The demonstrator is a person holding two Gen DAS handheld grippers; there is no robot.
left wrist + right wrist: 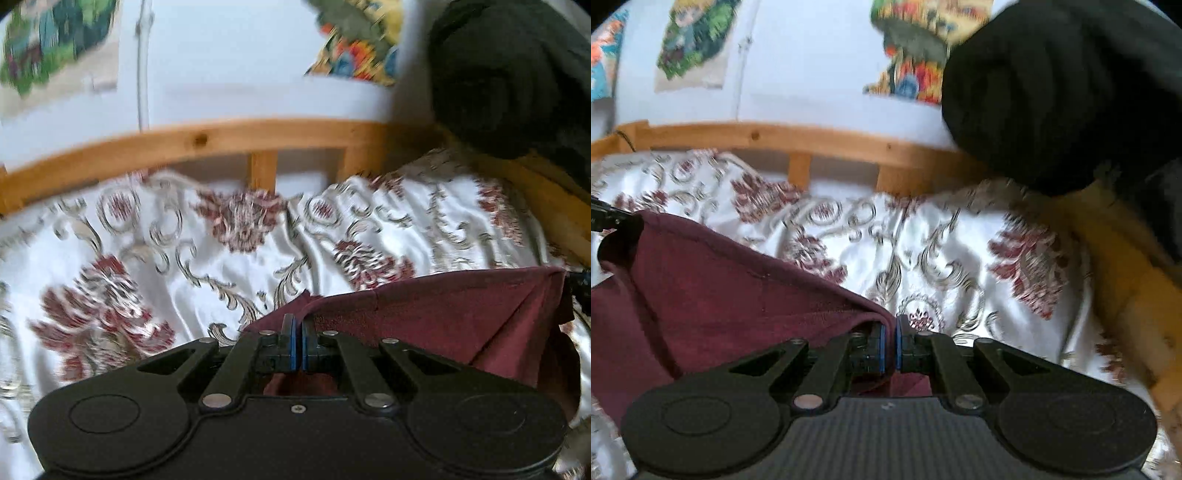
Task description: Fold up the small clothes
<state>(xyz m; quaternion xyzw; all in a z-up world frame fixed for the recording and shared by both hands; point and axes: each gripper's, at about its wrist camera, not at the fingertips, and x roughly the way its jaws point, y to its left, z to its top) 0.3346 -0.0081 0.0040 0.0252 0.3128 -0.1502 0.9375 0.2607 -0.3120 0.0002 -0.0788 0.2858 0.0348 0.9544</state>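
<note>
Surface: a bed spread with a glossy white bedspread (155,258) printed with dark red flowers and grey scrolls; it lies creased.
Landmark: a wooden bed rail (207,142) with short upright slats runs along the far edge of the bedspread.
Room: above the wooden bed rail stands a pale wall (229,55) with colourful embroidered pictures (694,40) hung on it.
Dark bundle: 1 black fabric mass (1052,96) sits at the right end of the wooden bed rail, touching it.
Garment: 1 maroon garment (713,288) hangs on the near side of the wooden bed rail, stretched between the 2 grippers above the bedspread.
Left gripper (297,345): jaws pressed together on an edge of the maroon garment, which spreads away to its right.
Right gripper (890,347): jaws pinching another edge of the maroon garment, which spreads away to its left.
Counts: 2 grippers, 1 garment, 1 dark bundle, 3 wall pictures in the right wrist view, 2 in the left.
Hard to make out: both views are blurred; the pictures' subjects cannot be read, and what kind of clothing the maroon garment is cannot be told.
Cut off: the garment's lower part is hidden behind the gripper bodies; the black fabric mass runs out of frame.
</note>
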